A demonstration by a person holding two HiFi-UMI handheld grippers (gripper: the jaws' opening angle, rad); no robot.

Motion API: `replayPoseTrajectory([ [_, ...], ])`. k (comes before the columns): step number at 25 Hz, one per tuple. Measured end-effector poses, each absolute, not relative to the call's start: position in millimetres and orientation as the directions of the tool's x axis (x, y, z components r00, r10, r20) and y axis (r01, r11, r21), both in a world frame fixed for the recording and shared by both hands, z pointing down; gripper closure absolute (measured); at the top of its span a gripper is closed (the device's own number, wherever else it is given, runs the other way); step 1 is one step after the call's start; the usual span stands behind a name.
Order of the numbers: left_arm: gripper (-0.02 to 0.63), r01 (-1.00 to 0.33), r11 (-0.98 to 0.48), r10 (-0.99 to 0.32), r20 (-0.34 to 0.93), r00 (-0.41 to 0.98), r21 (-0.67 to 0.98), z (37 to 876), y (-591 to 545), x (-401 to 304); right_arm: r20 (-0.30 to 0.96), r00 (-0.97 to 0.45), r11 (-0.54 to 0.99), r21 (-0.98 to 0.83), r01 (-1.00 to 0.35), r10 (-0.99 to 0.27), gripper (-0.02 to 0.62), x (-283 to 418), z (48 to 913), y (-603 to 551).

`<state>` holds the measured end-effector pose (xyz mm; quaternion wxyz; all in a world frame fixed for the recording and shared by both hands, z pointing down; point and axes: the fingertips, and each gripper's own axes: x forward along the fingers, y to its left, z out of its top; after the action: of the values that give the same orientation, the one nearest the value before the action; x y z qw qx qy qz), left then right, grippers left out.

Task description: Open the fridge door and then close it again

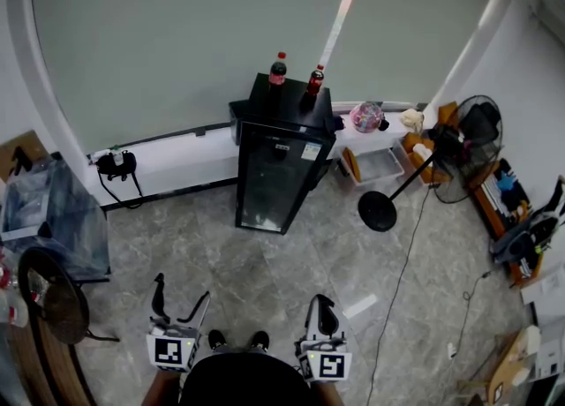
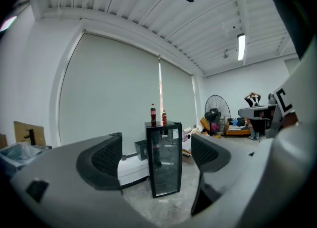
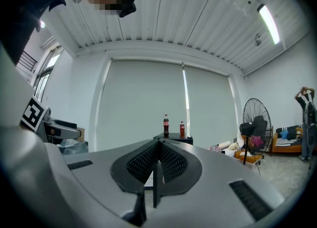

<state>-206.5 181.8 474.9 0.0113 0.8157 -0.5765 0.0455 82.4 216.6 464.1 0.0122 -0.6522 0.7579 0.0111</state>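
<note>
Fridge (image 1: 275,175): black, glass door shut, on the floor against the far wall, well apart from both claws. Door stickers (image 1: 310,152): too small to read. Cola bottles (image 1: 278,69): two, upright on the fridge top, red labels, print illegible. Left claw (image 1: 181,300): jaws apart, nothing gripped. Right claw (image 1: 323,307): jaws together, empty.

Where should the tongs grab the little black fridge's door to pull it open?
On the small black fridge, grab the glass door by one upright edge of its thin black frame, coming level from the front with the open left tongs. No handle shows, and which edge swings free can't be told.
</note>
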Motion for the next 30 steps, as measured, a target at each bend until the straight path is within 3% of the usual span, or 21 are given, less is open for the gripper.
replayPoseTrajectory([
  [9,0.115,-0.945,-0.326,-0.941,0.102,0.322,-0.017,478.8,182.4,-219.5,-0.037,-0.167,0.167,0.000,-0.986,-0.985,0.586,66.8,460.6,215.5],
  [30,0.110,-0.929,-0.370,-0.926,0.080,0.369,0.007,478.6,179.0,-276.0,0.004,-0.115,0.115,-0.019,-0.993,-0.993,0.586,5.1,466.5,233.4],
])
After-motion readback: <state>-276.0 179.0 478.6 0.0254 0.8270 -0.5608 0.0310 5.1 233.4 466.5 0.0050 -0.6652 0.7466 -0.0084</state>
